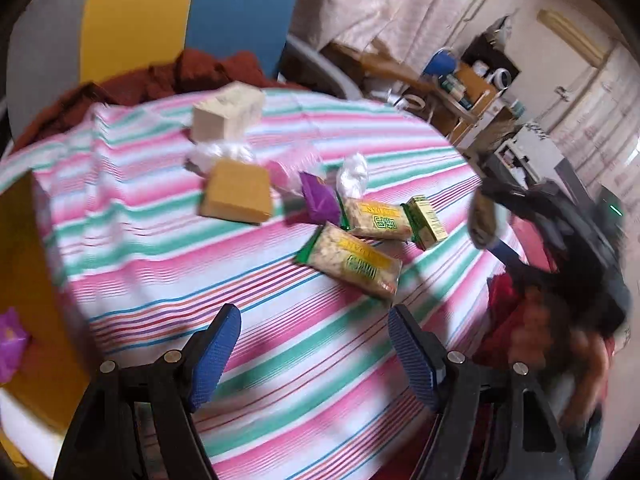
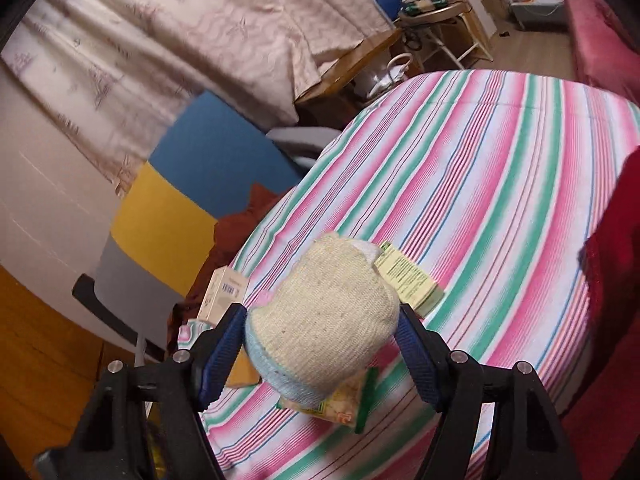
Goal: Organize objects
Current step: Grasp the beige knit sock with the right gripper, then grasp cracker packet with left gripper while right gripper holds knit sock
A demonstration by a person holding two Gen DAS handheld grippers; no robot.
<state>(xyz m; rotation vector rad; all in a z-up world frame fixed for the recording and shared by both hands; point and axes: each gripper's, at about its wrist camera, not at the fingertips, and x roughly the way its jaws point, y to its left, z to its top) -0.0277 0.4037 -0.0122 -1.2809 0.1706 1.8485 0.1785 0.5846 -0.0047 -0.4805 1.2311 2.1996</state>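
Note:
A striped cloth (image 1: 160,240) covers the table. My left gripper (image 1: 314,316) hovers open and empty over its near part. Beyond it lie two yellow-green snack packets (image 1: 354,266) (image 1: 378,222), a small green box (image 1: 426,222), a purple packet (image 1: 320,200), a brown cardboard box (image 1: 238,196) and a cream box (image 1: 228,114). My right gripper (image 2: 320,320) is shut on a rolled cream sock (image 2: 328,312) with a pale blue band, held above the table. That sock (image 1: 484,220) shows blurred at the right of the left wrist view. Under it lie the green box (image 2: 412,280) and a snack packet (image 2: 344,400).
An open yellow-brown carton (image 1: 36,300) with a purple packet (image 1: 12,340) inside stands at the left edge. Crumpled clear wrappers (image 1: 354,174) lie among the items. A person's red sleeve (image 1: 520,320) is at the right. A chair with a blue and yellow back (image 2: 192,184) stands behind the table.

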